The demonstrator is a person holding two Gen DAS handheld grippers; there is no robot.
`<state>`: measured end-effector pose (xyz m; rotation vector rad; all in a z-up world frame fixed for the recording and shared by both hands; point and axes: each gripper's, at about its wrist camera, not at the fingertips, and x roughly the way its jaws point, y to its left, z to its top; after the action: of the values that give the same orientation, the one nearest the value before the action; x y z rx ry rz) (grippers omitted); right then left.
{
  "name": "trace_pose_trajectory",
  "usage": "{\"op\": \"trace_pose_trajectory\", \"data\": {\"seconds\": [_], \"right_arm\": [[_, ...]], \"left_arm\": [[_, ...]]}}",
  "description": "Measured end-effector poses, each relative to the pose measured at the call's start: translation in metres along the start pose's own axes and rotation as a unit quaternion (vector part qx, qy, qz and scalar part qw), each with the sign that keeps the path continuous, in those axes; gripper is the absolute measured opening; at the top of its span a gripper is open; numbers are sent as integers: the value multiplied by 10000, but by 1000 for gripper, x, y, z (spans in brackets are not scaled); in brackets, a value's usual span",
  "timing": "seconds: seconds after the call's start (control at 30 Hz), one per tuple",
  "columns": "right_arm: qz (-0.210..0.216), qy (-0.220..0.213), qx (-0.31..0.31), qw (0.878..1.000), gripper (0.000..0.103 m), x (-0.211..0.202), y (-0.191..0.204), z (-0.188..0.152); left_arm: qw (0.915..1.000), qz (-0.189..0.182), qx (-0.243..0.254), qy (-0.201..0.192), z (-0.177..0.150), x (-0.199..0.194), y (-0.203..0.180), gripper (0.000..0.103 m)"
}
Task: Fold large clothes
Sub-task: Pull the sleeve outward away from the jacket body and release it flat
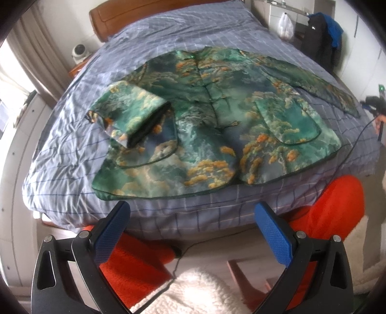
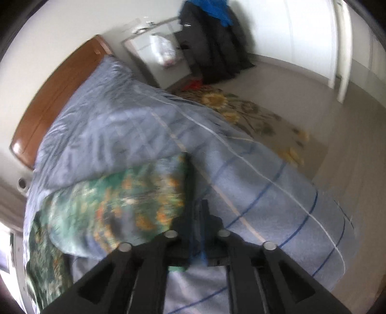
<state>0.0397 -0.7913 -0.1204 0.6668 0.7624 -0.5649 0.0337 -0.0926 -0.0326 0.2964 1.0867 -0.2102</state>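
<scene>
A green brocade jacket (image 1: 210, 116), patterned with orange and gold clouds, lies face up on the blue checked duvet (image 1: 72, 149) of the bed, collar toward the wooden headboard (image 1: 149, 12) at twelve o'clock and hem toward the foot at six. One sleeve (image 1: 130, 113) has already been turned in over the front at about nine o'clock, its dark lining showing at the cuff; the other sleeve (image 1: 333, 94) is stretched out toward three o'clock, nearly to the duvet's edge.

The left gripper (image 1: 193, 231) hangs off the foot of the bed, just short of the hem, jaws wide and empty, blue pads (image 1: 275, 236) clear of the cloth. The right gripper (image 2: 196, 217) is down at the outstretched cuff (image 2: 144, 193); its view is blurred, the jaws stand narrow, and I cannot tell whether they pinch the dark edge of the cuff or merely lie beside it.

To my eye the sleeve stage is half done. The next move looks to be carrying that second sleeve across the chest toward nine o'clock, which needs a sure hold on the cuff, since this slippery cloth could slide off the pads.
</scene>
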Motion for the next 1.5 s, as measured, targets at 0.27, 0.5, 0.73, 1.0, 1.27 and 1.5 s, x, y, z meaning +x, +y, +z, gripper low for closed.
{"op": "trace_pose_trajectory", "data": {"seconds": [0.27, 0.5, 0.73, 1.0, 1.27, 1.5], "right_arm": [[1030, 616, -176, 9926, 59, 15, 45, -27], [-261, 345, 22, 9991, 54, 11, 20, -57], [147, -383, -756, 9963, 65, -83, 59, -106], [997, -692, -1497, 9813, 71, -147, 137, -200], [1596, -262, -1574, 9742, 71, -159, 194, -270], [1671, -292, -2324, 9577, 71, -181, 242, -304]], "left_arm": [[9998, -61, 162, 132, -5, 6, -7, 103], [9962, -561, -203, 629, -25, 20, 17, 103], [9990, -174, -358, 181, 6, 15, 50, 102], [9929, 719, 556, -770, 95, 66, 95, 103], [9841, 913, 1521, -100, 100, 189, 86, 102], [9940, 207, 1059, 147, 110, 211, 111, 29]]}}
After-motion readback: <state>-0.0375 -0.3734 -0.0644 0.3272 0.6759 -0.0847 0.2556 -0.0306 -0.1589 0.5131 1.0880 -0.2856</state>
